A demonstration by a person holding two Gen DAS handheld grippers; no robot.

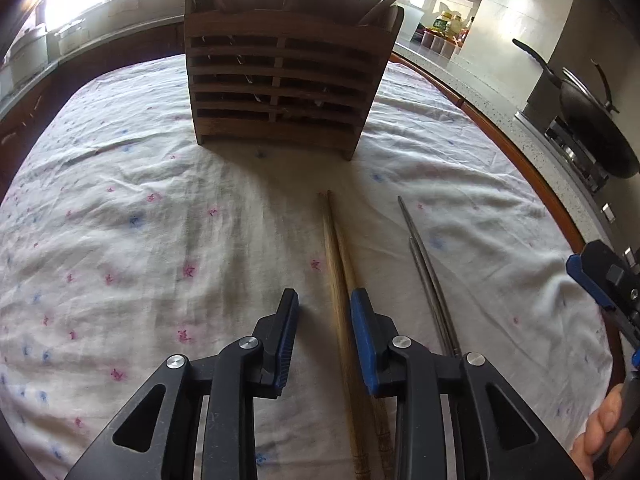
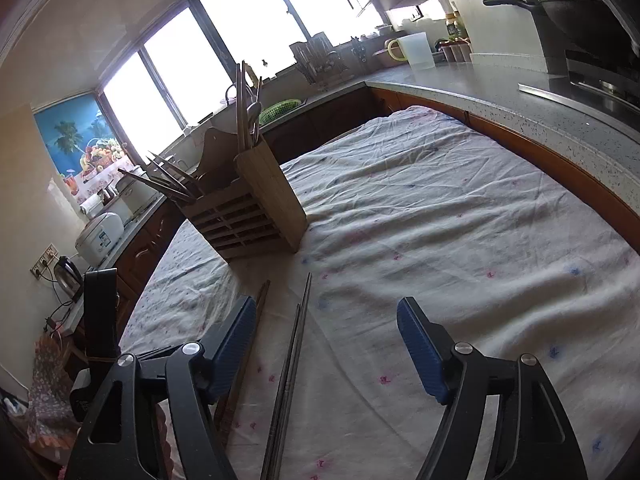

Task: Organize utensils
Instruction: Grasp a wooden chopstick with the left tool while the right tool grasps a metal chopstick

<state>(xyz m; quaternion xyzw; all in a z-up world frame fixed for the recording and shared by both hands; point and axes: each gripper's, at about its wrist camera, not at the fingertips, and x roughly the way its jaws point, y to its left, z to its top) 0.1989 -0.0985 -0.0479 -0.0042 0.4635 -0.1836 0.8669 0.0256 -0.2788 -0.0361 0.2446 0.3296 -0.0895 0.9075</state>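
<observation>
We note the left hand-held gripper (image 1: 324, 312) is open narrowly, straddling the wooden chopsticks (image 1: 340, 280), which lie on the tabletop (image 1: 120, 220) with long axis running straight toward the wooden holder (image 1: 288, 80) near the far edge. The right hand-held gripper (image 2: 328, 344) is wide, empty, over the metal chopsticks (image 2: 294, 344) (parallel, just beside). We judge the left nearer to its grasp.

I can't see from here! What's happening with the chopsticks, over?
Left hand-held gripper open, straddling wooden chopsticks. Right hand-held gripper open over metal chopsticks. Wooden utensil holder ahead, unobstructed.
</observation>
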